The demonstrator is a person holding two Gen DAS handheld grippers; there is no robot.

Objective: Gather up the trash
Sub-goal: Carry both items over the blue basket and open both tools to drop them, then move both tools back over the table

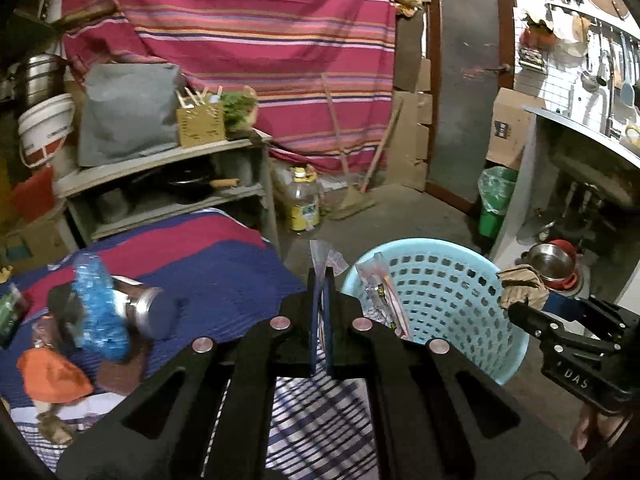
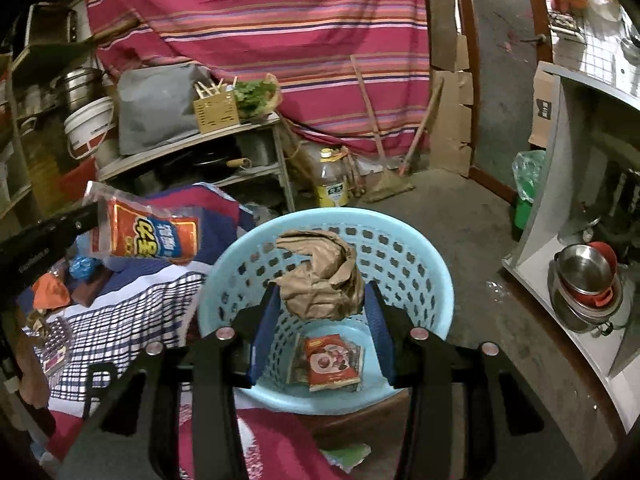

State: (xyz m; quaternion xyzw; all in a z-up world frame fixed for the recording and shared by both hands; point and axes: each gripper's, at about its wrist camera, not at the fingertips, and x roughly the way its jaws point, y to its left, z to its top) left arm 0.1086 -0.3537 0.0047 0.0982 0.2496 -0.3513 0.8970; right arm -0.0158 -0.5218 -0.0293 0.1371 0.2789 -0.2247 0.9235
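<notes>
Crumpled paper (image 2: 320,276) between gripper (image 2: 318,296) pads, seemingly.

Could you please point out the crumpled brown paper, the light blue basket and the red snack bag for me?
crumpled brown paper (image 2: 320,280): right wrist view, middle of the wad between the gripper fingers.
light blue basket (image 2: 400,256): right wrist view, perforated far wall.
red snack bag (image 2: 148,234): right wrist view, printed front of the bag.
</notes>
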